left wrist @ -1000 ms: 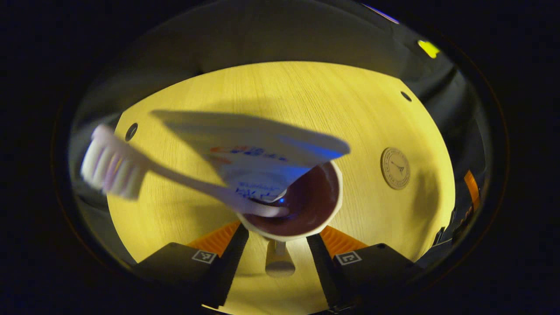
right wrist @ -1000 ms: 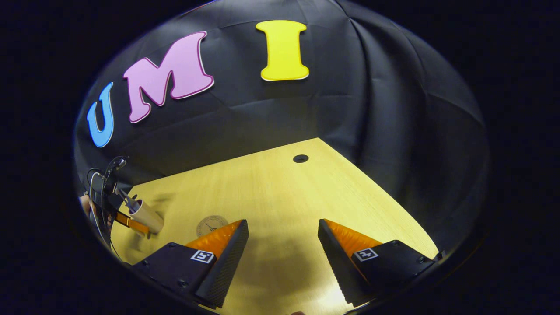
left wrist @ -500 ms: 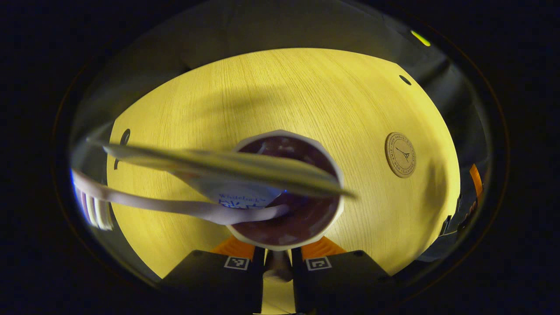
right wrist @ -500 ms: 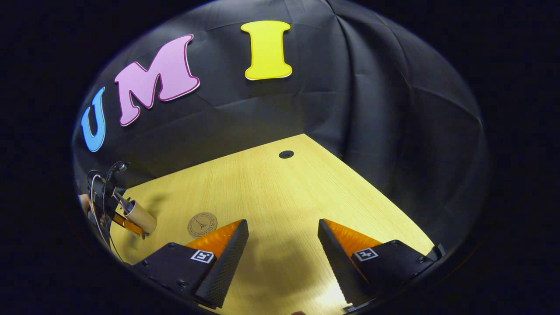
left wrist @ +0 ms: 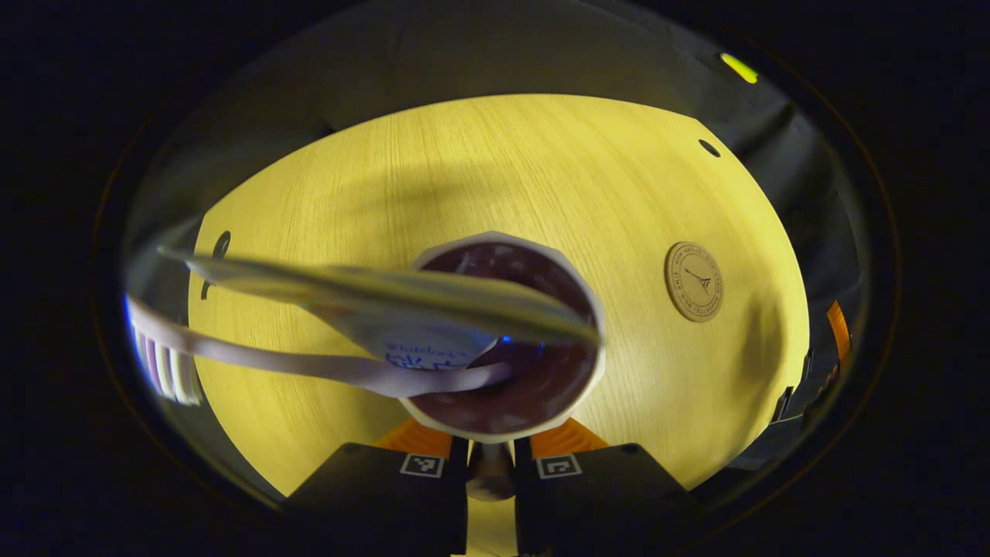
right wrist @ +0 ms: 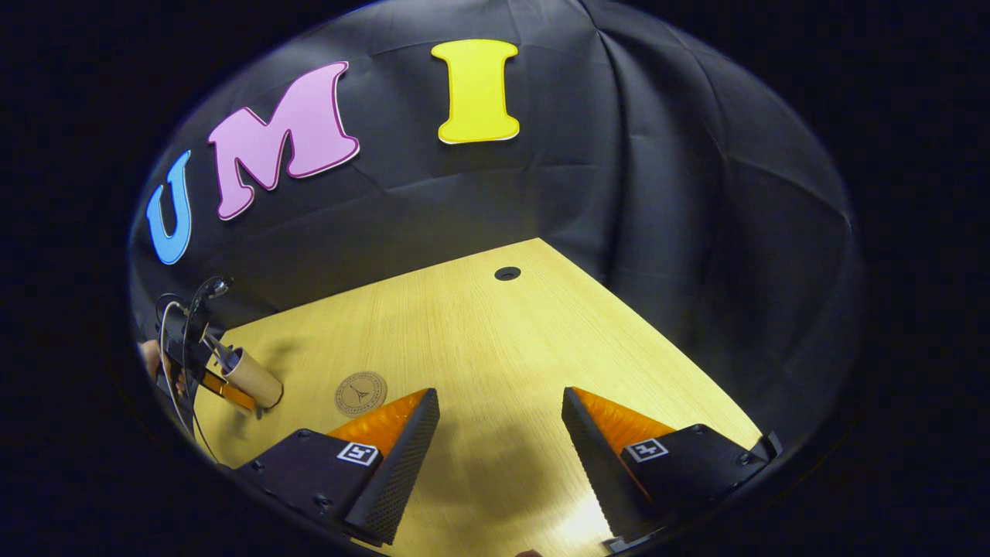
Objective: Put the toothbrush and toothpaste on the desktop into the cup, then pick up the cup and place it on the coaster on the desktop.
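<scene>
— Wood is seen under everything: the desk [left wrist: 479, 170] is bare except for the coaster [left wrist: 694, 281], lying off to the right of the cup [left wrist: 506, 410] in the left gripper view. What is held?

— The cup's handle [left wrist: 490, 473] is pinched between both fingers of the left gripper [left wrist: 490, 483], which are drawn almost together. The cup is looked into from above; whether its base is touching the desk cannot be told.

— And the contents?

— The toothbrush [left wrist: 309, 363] and the toothpaste [left wrist: 402, 298] are both lodged in the cup, leaning out over its left rim. So the loading step is judged done, and the carry to the coaster is the step in hand.

— The right gripper [right wrist: 501, 456]?

— It is held wide apart over bare desk, with nothing between its fingers. In its view the cup is seen far left, tilted, near the coaster but apart from it.

— What is called for next?

— The cup must be carried across to the coaster, brought upright, centred and lowered. It should be kept level, since the leaning contents could be tipped out.
</scene>
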Action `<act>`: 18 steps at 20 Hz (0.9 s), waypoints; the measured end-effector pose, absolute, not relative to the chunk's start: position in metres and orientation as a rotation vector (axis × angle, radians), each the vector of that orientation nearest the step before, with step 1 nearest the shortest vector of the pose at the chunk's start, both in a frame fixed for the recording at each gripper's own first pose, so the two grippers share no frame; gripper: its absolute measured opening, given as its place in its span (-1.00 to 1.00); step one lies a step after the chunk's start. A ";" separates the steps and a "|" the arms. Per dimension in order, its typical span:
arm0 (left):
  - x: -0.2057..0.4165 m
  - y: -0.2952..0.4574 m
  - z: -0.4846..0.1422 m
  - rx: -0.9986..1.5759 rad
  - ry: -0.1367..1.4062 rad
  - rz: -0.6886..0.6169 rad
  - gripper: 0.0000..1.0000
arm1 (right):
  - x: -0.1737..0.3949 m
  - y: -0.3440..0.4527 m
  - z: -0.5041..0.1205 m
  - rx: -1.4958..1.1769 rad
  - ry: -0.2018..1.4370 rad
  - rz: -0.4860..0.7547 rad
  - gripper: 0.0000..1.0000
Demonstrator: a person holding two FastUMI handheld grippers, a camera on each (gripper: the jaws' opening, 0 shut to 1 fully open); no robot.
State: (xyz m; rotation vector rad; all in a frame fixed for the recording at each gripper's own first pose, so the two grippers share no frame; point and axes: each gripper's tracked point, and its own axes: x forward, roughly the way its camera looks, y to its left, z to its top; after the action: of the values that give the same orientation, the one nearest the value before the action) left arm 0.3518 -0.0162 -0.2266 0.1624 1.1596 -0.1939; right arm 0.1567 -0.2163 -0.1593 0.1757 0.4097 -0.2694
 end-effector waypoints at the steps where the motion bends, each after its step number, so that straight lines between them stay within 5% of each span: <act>1: 0.350 -0.021 -0.224 0.172 1.159 -0.202 -0.42 | 0.156 -0.217 -0.157 0.177 0.405 -0.269 0.96; 6: 0.344 -0.065 -0.215 0.192 1.149 -0.274 -0.51 | 0.133 -0.233 -0.152 0.177 0.390 -0.287 0.97; 18: 0.351 -0.187 -0.214 0.323 1.148 -0.439 -0.33 | 0.085 -0.288 -0.152 0.204 0.378 -0.393 0.97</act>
State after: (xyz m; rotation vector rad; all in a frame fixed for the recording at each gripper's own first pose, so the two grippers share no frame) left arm 0.3513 -0.1866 -0.2144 0.3225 1.1481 -0.4392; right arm 0.0852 -0.2883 -0.1520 0.2044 0.3785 -0.3926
